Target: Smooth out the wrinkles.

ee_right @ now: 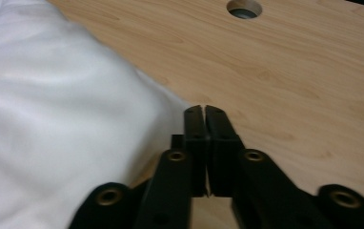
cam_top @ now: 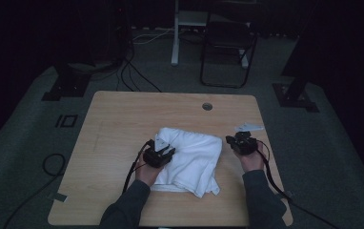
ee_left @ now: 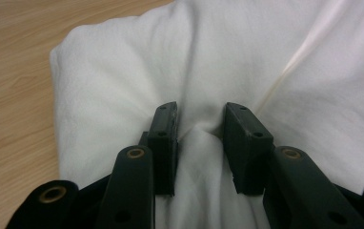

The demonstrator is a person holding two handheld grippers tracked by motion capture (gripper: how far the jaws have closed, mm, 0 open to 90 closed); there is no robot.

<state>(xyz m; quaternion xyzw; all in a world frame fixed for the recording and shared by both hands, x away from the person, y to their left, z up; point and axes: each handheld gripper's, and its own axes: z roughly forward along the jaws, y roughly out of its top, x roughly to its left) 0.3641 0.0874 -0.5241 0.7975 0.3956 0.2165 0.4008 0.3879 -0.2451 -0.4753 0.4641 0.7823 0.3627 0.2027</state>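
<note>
- The white towel [cam_top: 189,160] lies folded and bunched on the wooden table [cam_top: 123,119], near its front edge.
- The left gripper [ee_left: 200,125] sits on the towel's left part, its jaws clamped on a pinched ridge of cloth.
- The right gripper [ee_right: 204,114] is just off the towel's right edge, jaws pressed together on nothing, over bare wood.

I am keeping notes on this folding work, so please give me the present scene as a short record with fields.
surface: wooden table with a round cable hole
item: white cloth, folded into a thick bundle, lying in the middle of the table
left tool: on the cloth's left part, jaws pinching a ridge of the fabric
right tool: jaws shut with nothing between them, over bare wood just beside the cloth's right edge
other: small grey piece near the table's right edge; what it is I cannot tell
</note>
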